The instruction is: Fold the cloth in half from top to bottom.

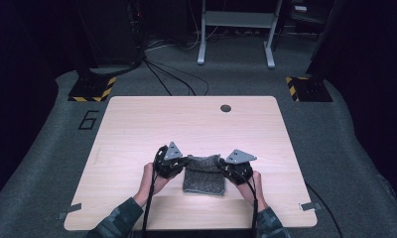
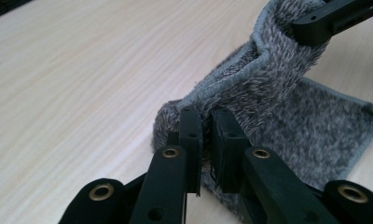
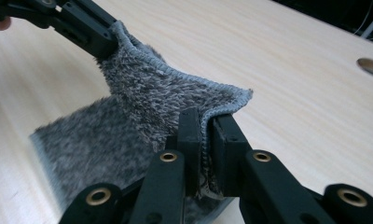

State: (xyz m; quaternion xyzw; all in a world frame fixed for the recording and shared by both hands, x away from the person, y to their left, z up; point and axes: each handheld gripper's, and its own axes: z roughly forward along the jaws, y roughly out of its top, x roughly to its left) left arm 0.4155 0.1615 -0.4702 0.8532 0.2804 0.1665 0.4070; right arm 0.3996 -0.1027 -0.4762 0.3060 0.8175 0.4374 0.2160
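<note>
Both the left gripper (image 1: 179,162) and right gripper (image 1: 225,167) have fingers clamped on the grey towel (image 1: 203,179) edge, lifted between them off the table (image 1: 137,124); folding remains undone.

Lab or recording studio, not a home. Bare light-wood table (image 1: 137,124) with a cable hole (image 1: 226,108) sits on grey carpet (image 1: 365,163) marked with a taped "6" (image 1: 89,120). Stand bases edged in yellow-black hazard tape (image 1: 92,89) (both far corners), loose cables (image 1: 171,77), a white metal frame (image 1: 236,29), dark surroundings.
</note>
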